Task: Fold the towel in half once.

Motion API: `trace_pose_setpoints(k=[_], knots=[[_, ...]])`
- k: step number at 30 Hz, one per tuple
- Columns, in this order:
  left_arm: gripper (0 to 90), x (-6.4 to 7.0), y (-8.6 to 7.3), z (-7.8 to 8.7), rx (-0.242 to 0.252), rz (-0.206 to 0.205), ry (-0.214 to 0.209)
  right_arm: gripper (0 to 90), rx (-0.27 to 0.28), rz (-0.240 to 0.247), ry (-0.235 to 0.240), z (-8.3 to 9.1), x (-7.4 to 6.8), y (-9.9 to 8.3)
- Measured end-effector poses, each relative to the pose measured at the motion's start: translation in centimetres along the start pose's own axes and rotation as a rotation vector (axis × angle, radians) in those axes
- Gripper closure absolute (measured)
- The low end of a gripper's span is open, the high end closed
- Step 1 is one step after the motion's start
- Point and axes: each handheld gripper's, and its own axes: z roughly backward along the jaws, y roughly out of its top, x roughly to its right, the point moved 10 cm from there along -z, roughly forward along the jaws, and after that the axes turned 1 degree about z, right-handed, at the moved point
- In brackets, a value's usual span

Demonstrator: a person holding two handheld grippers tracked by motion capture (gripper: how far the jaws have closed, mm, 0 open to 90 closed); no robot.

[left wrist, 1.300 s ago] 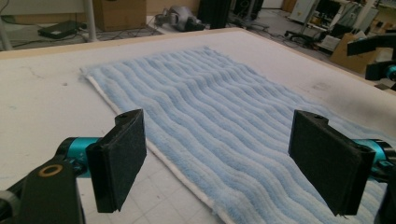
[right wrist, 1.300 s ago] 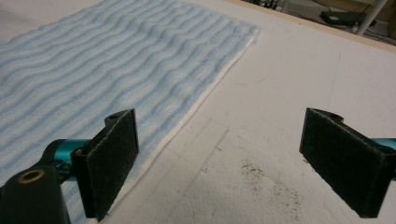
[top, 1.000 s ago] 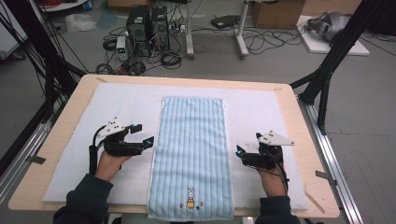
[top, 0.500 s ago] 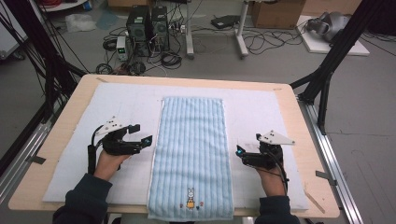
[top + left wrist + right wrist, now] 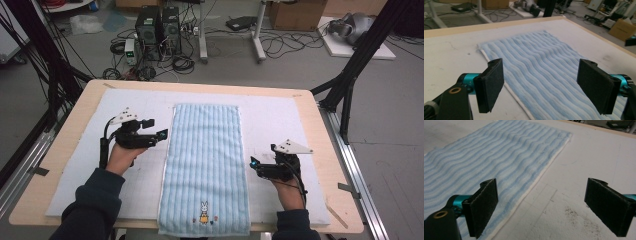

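1. We see a long, light blue striped towel [image 5: 206, 167] lying flat down the middle of a white mat [image 5: 280, 120] that covers a wooden surface [image 5: 80, 107].
2. The towel's near end, with a small rabbit picture [image 5: 203, 212] on it, reaches the near edge of the surface.
3. We see the left gripper [image 5: 161, 135] held in the person's left hand [image 5: 122, 155], just beside the towel's left edge, about halfway along it.
4. In the left gripper view its jaws stand wide apart, released and holding nothing, with the towel's edge lying below and between them.
5. We see the right gripper [image 5: 254, 163] held in the person's right hand [image 5: 290, 192], just beside the towel's right edge and nearer the person than the left one.
6. In the right gripper view its jaws are also spread wide and empty; one jaw is over the towel's edge, the other over bare mat.
7. Dark sleeves [image 5: 92, 205] cover both forearms.
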Motion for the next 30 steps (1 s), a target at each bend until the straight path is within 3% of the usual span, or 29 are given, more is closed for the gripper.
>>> trace_pose_setpoints(k=[4,8,13,18,20,22,25,26,29,30], knots=[[24.2,-0.7,0.5,-1.6,-0.033,0.014,0.021,11.0,0.003,0.001,0.012,-0.1,-0.4,0.1],[25.4,-1.9,-0.6,-3.7,-0.113,0.027,0.060,11.0,0.003,-0.003,0.016,-0.1,-0.4,0.1],[29.6,-3.7,-2.6,-6.1,-0.222,0.048,0.151,11.0,0.002,-0.016,0.019,-0.1,-0.4,0.0],[31.7,-4.2,-3.8,-7.3,-0.246,0.070,0.184,11.0,0.000,-0.023,0.020,-0.2,-0.3,-0.2],[34.0,-4.4,-4.1,-7.8,-0.253,0.058,0.215,11.0,-0.001,-0.025,0.022,-0.2,-0.3,-0.2],[35.7,-4.3,-4.4,-8.1,-0.259,0.061,0.216,11.0,-0.002,-0.025,0.022,-0.2,-0.3,-0.2],[41.1,-4.1,-5.0,-8.5,-0.283,0.025,0.226,11.0,-0.007,-0.025,0.026,-0.2,-0.4,-0.3],[41.6,-4.1,-5.0,-8.6,-0.283,-0.011,0.242,11.0,-0.009,-0.024,0.025,-0.3,-0.3,-0.4],[51.0,-4.2,-5.0,-8.5,-0.286,-0.034,0.259,11.0,-0.009,-0.021,0.025,-0.4,-0.3,-0.4],[57.8,-4.3,-5.0,-8.5,-0.283,-0.043,0.261,11.0,-0.011,-0.023,0.027,-0.4,-0.4,-0.4]])
